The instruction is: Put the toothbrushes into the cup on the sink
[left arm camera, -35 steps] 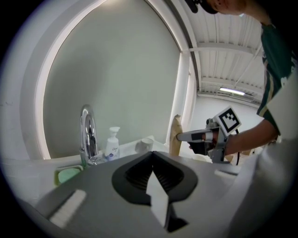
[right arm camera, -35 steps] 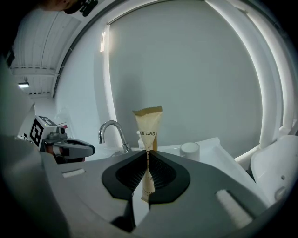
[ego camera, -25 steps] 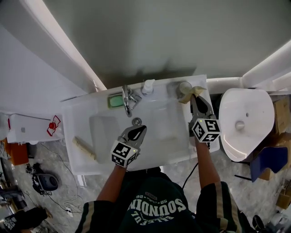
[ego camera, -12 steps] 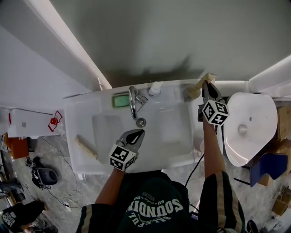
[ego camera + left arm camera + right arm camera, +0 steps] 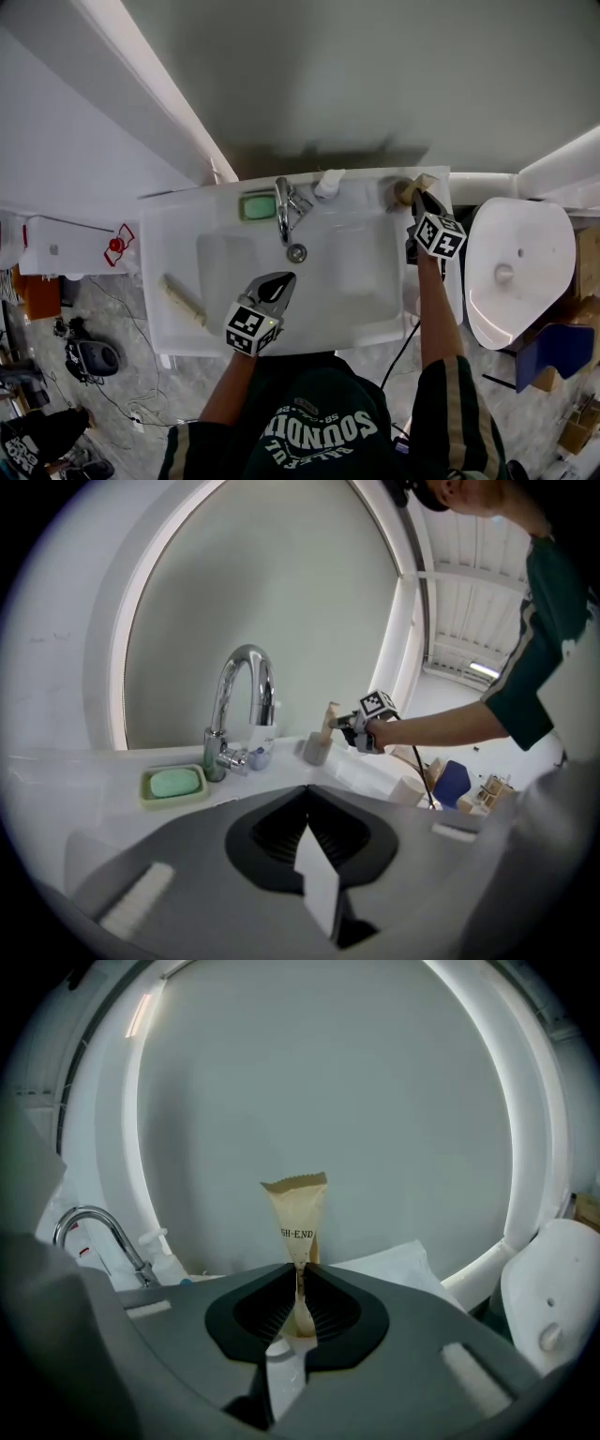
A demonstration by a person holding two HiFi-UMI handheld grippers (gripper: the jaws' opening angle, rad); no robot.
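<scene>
Head view is showing the white sink from above, with a white toilet just past its right end; the right gripper view is catching only a part of that. The faucet is arching over the basin. The left gripper is hovering over the basin's front, its jaws pressed together with nothing between them. The right gripper is reaching to the back right corner, where the cup is standing on the rim. A green soap is lying left of the faucet. The right gripper's jaws are pinching a paper-wrapped toothbrush upright: its own view is showing print on the wrapper but hiding the cup, while the left gripper view is showing the wrapper rising right at the cup's mouth. Only the head view is showing a second wrapped toothbrush, lying on the sink's left rim, well apart from the cup
</scene>
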